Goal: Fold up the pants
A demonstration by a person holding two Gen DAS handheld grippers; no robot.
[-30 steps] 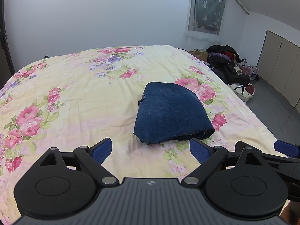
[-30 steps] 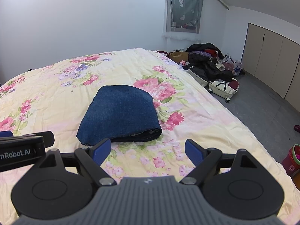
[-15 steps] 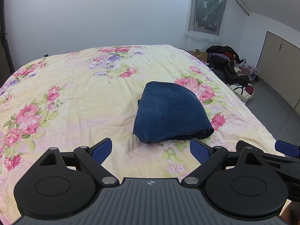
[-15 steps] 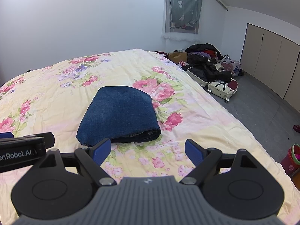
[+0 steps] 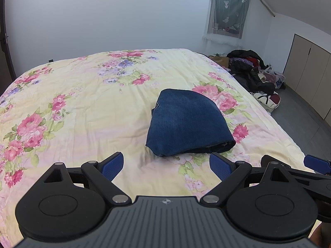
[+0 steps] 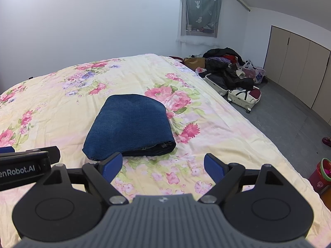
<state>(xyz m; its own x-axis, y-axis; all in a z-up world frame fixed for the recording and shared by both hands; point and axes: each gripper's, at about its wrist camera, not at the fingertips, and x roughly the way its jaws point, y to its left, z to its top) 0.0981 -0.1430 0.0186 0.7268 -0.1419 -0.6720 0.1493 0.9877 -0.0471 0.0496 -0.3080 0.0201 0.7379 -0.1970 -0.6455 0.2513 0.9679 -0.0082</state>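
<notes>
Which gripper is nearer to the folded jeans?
Right, slightly. The right gripper has one fingertip overlapping the folded jeans near edge; the left gripper sits just short of it.

I see a big bed [image 5: 86,107] with a yellow cover full of pink flowers. Behind it is a plain white wall [image 5: 103,16]. A green curtain [image 6: 199,10] hangs high up. On the gray floor [image 6: 289,128] beside the bed lie a pile of dark clothes [image 6: 225,64] and an open suitcase [image 6: 244,97]. Brown cupboard doors [image 6: 300,66] stand on the right.
</notes>
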